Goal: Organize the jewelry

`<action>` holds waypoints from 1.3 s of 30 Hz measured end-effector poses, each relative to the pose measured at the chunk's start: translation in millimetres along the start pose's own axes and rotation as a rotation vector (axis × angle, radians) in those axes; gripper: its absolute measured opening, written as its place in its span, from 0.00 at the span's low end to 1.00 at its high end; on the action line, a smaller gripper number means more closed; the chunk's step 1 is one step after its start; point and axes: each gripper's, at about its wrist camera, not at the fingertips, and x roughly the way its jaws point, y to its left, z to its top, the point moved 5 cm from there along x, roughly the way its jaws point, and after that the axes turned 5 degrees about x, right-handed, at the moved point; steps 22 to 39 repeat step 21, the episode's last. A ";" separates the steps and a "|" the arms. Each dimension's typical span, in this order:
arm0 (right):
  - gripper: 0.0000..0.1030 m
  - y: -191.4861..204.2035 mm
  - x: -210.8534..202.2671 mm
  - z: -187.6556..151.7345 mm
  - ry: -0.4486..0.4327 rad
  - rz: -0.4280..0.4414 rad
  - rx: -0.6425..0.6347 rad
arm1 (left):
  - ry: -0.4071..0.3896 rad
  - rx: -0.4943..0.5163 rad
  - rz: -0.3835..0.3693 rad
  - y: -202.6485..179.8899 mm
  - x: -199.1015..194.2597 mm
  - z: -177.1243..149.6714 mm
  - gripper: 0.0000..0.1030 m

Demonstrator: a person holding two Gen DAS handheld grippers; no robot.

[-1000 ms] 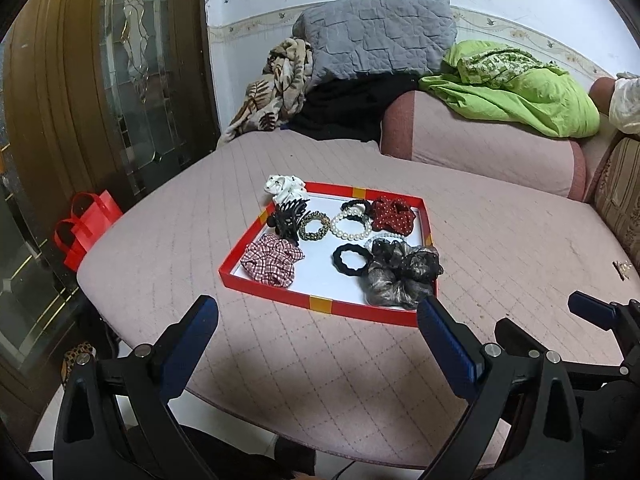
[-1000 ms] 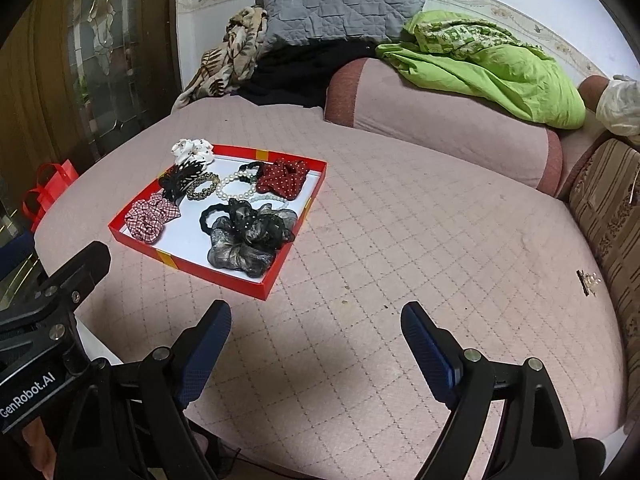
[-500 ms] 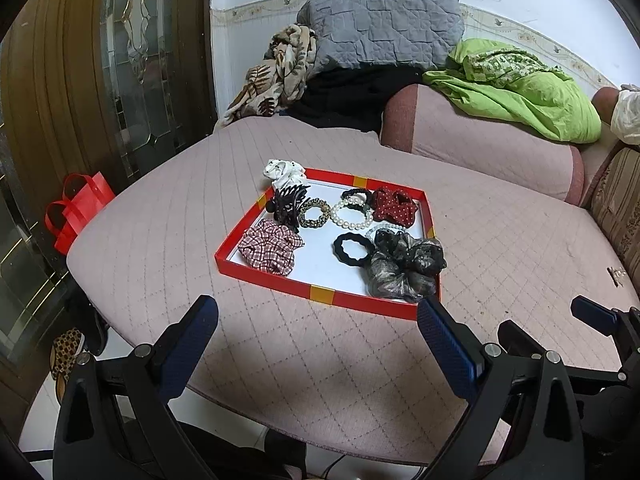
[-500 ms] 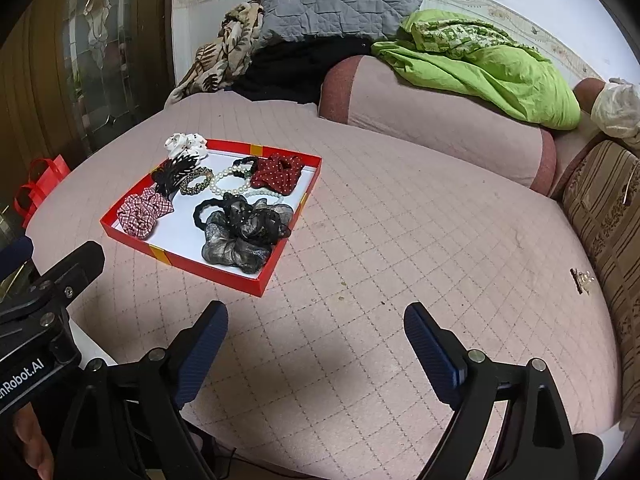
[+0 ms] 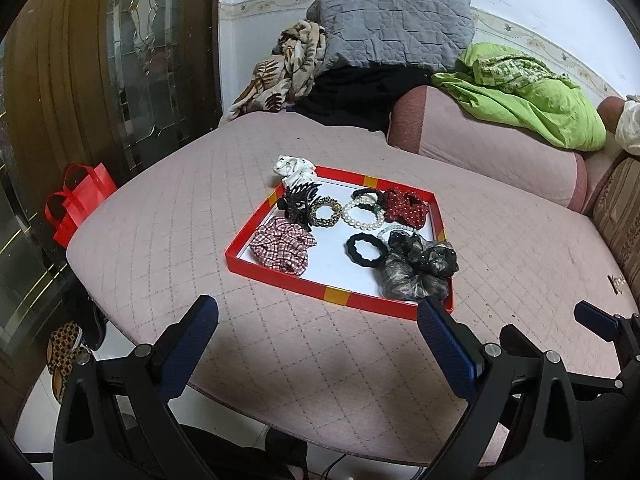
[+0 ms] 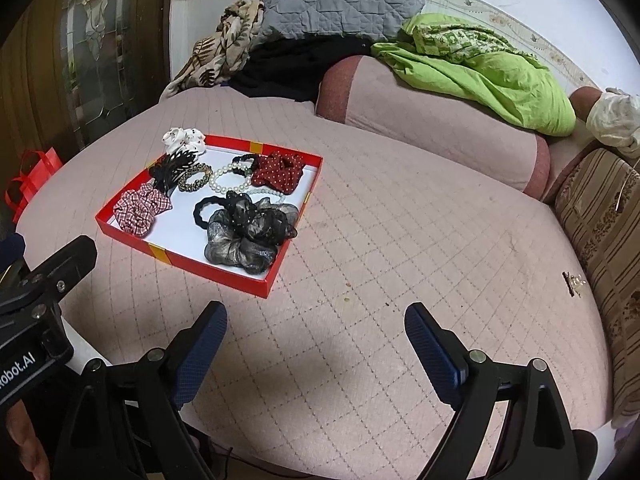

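At the bottom of the left wrist view, the left tool (image 5: 318, 338) is hanging released, its blue fingers (image 5: 190, 344) spread wide above the near rounded edge of the quilted pink worktop (image 5: 168, 232), gripping nothing. The right tool (image 6: 316, 340) is likewise sitting released at the bottom of its view, over a broad bare stretch of quilting that is running clear toward the right of the frame. Just beyond the left tool, the red tray (image 5: 276, 280) is lying flat in the middle of the frame, its near rim facing the fingers. Inside it, a plaid scrunchie (image 5: 282, 248) is resting at the near left corner and a grey-black organza scrunchie (image 5: 416, 268) is filling the near right corner, touching a black hair tie (image 5: 364, 250). Farther in, a black claw clip (image 5: 298, 202), a pearl bracelet (image 5: 362, 212) and a red dotted scrunchie (image 5: 404, 206) are lying along the far side. A white scrunchie (image 5: 294, 168) is draping over the far left rim. At the upper right, a green blanket (image 5: 520, 96) is lying on a bolster.
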 end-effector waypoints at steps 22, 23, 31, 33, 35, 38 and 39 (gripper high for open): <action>0.92 10.2 2.4 -4.1 0.023 0.025 -0.036 | 0.032 0.005 0.033 -0.3 2.3 -1.1 0.96; 0.92 10.2 2.4 -4.1 0.023 0.025 -0.036 | 0.032 0.005 0.033 -0.3 2.3 -1.1 0.96; 0.92 10.2 2.4 -4.1 0.023 0.025 -0.036 | 0.032 0.005 0.033 -0.3 2.3 -1.1 0.96; 0.92 10.2 2.4 -4.1 0.023 0.025 -0.036 | 0.032 0.005 0.033 -0.3 2.3 -1.1 0.96; 0.92 10.2 2.4 -4.1 0.023 0.025 -0.036 | 0.032 0.005 0.033 -0.3 2.3 -1.1 0.96; 0.92 10.2 2.4 -4.1 0.023 0.025 -0.036 | 0.032 0.005 0.033 -0.3 2.3 -1.1 0.96; 0.92 10.2 2.4 -4.1 0.023 0.025 -0.036 | 0.032 0.005 0.033 -0.3 2.3 -1.1 0.96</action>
